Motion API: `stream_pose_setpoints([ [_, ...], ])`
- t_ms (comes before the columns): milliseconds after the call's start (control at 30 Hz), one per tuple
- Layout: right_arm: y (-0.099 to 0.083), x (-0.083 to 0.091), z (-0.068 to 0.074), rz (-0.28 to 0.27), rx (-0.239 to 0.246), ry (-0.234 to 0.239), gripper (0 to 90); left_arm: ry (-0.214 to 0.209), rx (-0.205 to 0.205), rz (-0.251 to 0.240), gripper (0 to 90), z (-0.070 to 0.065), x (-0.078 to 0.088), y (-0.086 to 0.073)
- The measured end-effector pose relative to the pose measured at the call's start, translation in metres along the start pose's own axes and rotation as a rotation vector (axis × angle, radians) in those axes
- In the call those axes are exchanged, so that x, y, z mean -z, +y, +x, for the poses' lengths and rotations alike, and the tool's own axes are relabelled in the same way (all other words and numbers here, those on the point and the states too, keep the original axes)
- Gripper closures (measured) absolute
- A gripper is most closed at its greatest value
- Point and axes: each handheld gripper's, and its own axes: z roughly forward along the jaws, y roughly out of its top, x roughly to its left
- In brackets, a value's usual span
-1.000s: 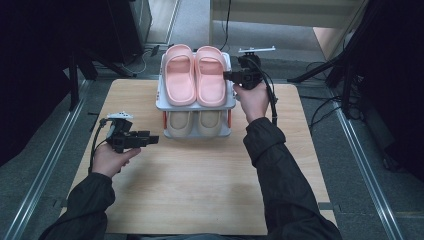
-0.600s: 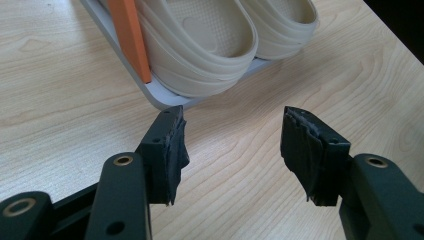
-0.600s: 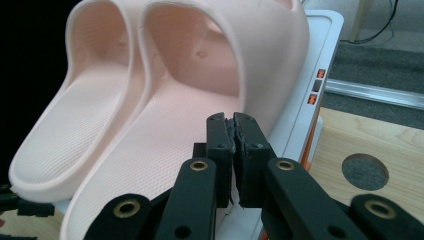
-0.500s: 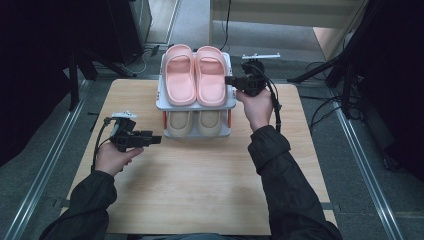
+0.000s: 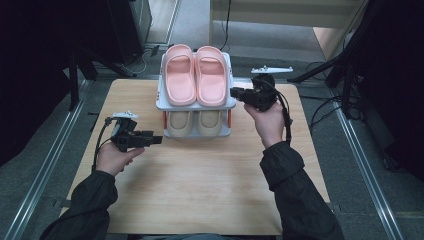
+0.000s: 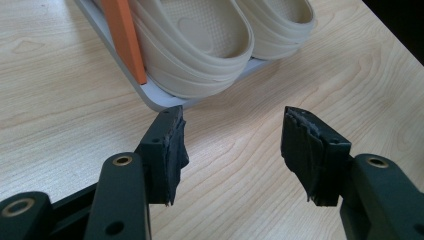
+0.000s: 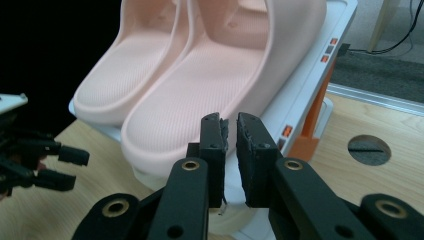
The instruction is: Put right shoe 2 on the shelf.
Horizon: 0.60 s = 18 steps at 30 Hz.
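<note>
Desk: wooden, carries a two-tier shoe rack at its far middle.
Pink slippers: side by side on the rack's top tier.
Beige slippers: lower tier.
Right gripper: held level at the rack's right edge, just beside the pink slippers; jaws barely apart, just been opening, nothing between.
Left gripper: level, near the rack's lower left; jaws wide apart, empty.

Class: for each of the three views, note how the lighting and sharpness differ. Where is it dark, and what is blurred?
High view: table evenly lit, surroundings dark, whole frame slightly soft. Left gripper view: bright, jaw tips and wood grain sharp, beige slippers a little soft. Right gripper view: pink slippers well lit, black at left, background floor blurred.
</note>
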Motion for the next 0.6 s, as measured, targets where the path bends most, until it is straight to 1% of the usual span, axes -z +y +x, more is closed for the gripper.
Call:
stream_pose_setpoints([
  [67,-0.005,0.005,0.000,0.003,0.009,0.004,81.3,0.002,-0.001,0.001,42.9,0.000,-0.001,0.000],
  [167,-0.014,0.011,-0.002,0.002,0.002,0.017,79.2,-0.002,-0.009,0.009,42.8,0.000,-0.002,0.001],
  [233,-0.024,0.013,-0.003,0.008,0.003,0.027,77.8,-0.002,-0.002,0.008,42.7,-0.001,-0.003,0.001],
  [333,-0.038,0.015,-0.004,0.021,0.016,0.033,76.8,-0.004,-0.007,0.008,42.7,-0.001,-0.003,0.002],
  [433,-0.050,0.016,-0.004,0.031,0.001,0.047,76.5,-0.005,-0.014,0.011,42.6,-0.001,-0.004,0.002],
  [467,-0.056,0.016,-0.003,0.042,0.003,0.051,76.5,-0.006,-0.010,0.008,42.5,-0.001,-0.004,0.002],
  [533,-0.063,0.017,-0.002,0.044,0.016,0.051,76.1,-0.005,-0.006,0.006,42.5,-0.002,-0.005,0.002],
  [600,-0.069,0.017,-0.001,0.049,0.018,0.056,75.6,-0.006,-0.012,0.013,42.4,-0.001,-0.005,0.002],
])
